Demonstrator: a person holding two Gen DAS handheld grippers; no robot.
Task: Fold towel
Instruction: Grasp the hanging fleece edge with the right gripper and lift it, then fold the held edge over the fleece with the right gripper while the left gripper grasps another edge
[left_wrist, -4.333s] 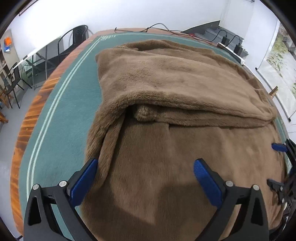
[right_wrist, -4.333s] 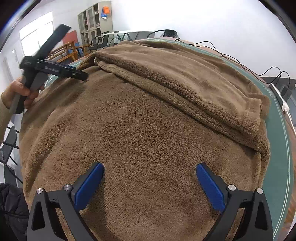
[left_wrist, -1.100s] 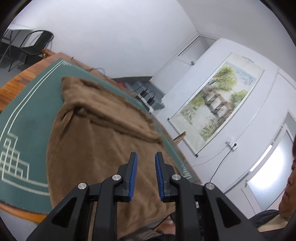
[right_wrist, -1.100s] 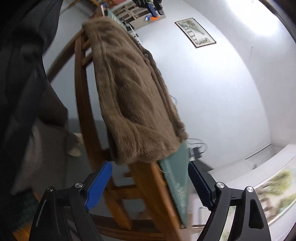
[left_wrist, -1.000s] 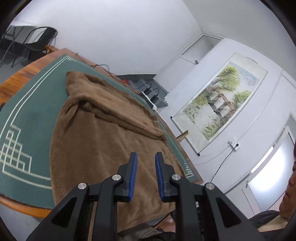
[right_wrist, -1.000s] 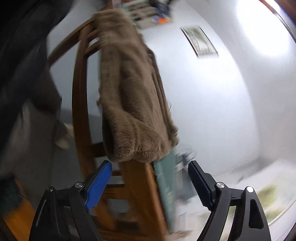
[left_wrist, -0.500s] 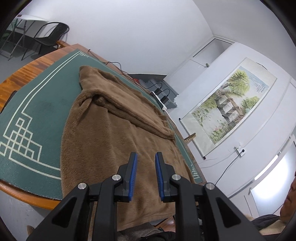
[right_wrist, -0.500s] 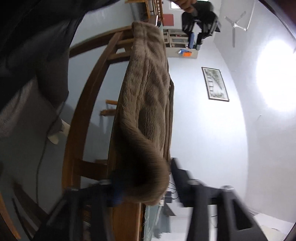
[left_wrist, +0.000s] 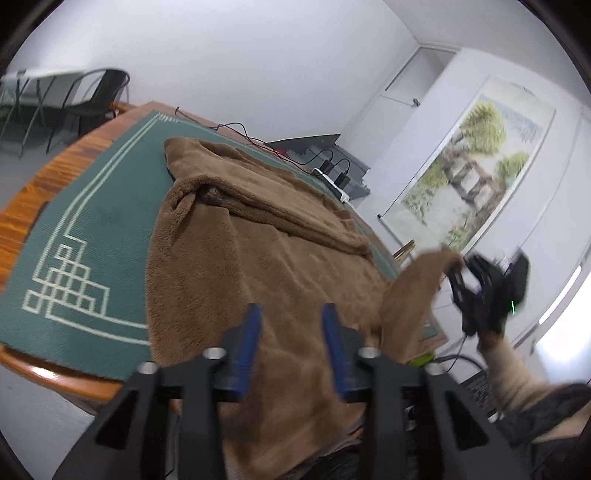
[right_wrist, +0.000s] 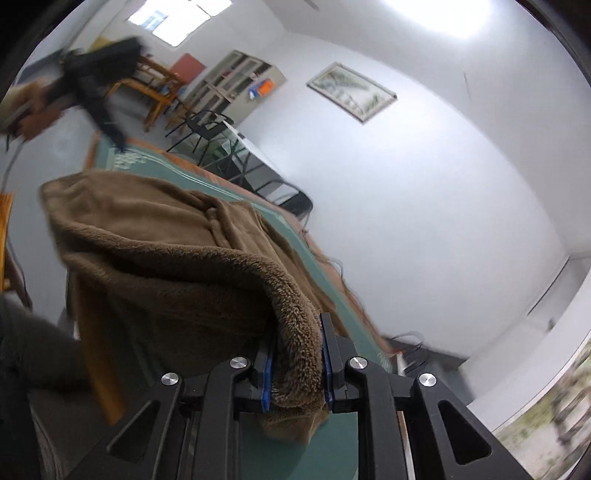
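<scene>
Brown fleece towel (left_wrist: 258, 266) partly lifted off table (left_wrist: 44, 199).
Right gripper (right_wrist: 295, 363) jaws pinch its raised corner; left gripper (left_wrist: 291, 345) jaws spread, empty, above near edge.

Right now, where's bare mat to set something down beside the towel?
Free: the green mat between the towel's left edge and the wooden table rim, up to the far corner. Crowded: the right side, where the right hand-held gripper lifts a towel corner, with cables beyond.

A meeting or office room: white walls, a large wooden surface (left_wrist: 55, 166) under a green mat (left_wrist: 92, 229), black metal chairs (right_wrist: 207, 129), a glazed cabinet (right_wrist: 229, 81), and a landscape scroll (left_wrist: 476, 173).
</scene>
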